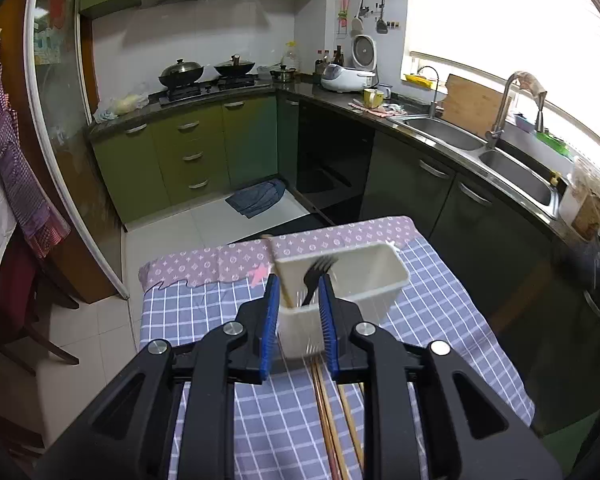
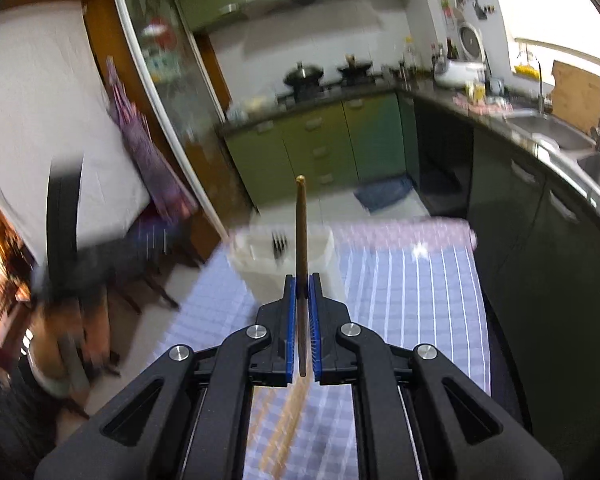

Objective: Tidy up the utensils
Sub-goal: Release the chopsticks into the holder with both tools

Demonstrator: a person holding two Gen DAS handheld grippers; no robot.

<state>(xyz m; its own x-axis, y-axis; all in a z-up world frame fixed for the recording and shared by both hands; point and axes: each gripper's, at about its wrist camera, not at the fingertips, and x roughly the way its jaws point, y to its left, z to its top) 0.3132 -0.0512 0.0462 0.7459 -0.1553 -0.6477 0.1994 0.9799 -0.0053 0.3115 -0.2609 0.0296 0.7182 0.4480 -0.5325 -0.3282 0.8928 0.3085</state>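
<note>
Checked tablecloth (image 1: 440, 300): right tongs (image 2: 302, 280) grip chopstick (image 2: 301, 224); left tongs (image 1: 299, 284) clasp holder (image 1: 364, 280).

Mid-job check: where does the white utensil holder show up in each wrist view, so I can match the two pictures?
Left wrist: the white utensil holder sits just below centre, its near end between the left gripper fingers.
Right wrist: it appears blurred, left of centre, behind the right gripper, which clamps a chopstick.
Shared landmark: the black fork standing inside it.

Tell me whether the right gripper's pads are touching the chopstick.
Touching. The right wrist view shows the right gripper with both blue pads pressed against the upright chopstick, with no gap on either side.
</note>
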